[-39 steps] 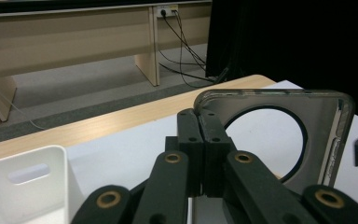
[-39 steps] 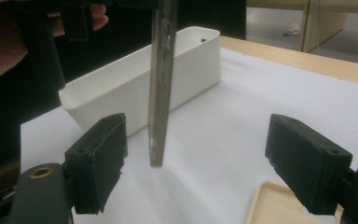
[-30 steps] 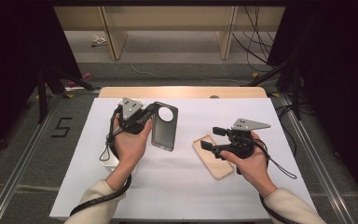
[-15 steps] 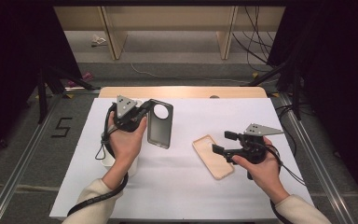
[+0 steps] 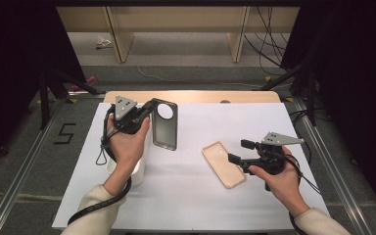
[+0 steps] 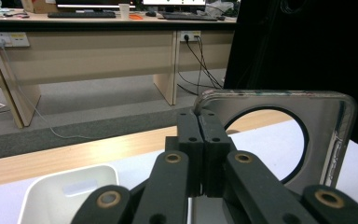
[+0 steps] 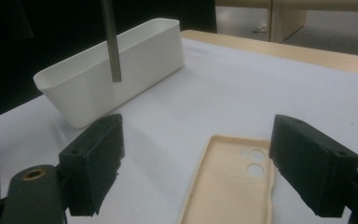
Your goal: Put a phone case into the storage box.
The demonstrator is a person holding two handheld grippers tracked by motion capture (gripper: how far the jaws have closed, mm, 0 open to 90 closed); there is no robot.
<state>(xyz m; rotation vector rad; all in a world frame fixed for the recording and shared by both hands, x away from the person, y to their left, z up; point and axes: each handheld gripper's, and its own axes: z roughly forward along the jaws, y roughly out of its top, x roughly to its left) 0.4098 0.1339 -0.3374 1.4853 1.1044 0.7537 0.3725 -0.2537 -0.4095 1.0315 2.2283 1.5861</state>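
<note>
A dark grey phone case [image 5: 164, 125] with a round camera hole hangs on edge above the table, and my left gripper [image 5: 148, 110] is shut on its upper corner. In the left gripper view the shut jaws [image 6: 198, 122] pinch the rim of that grey case [image 6: 328, 122]. A beige phone case [image 5: 223, 164] lies flat on the white table, inside up. My right gripper [image 5: 240, 151] stands open just right of it, touching nothing. The right gripper view has the beige case [image 7: 235, 184] low between the spread jaws of this gripper [image 7: 200, 163].
A white rectangular bin [image 5: 140, 166] sits on the table under the left hand; it is also in the left gripper view [image 6: 70, 191] and the right gripper view [image 7: 114, 70]. The table's wooden far edge [image 5: 191, 96] faces desks and cables.
The left gripper has carried the grey case up and to the left, toward the bin. The right gripper has drawn back to the right, away from the beige case.
</note>
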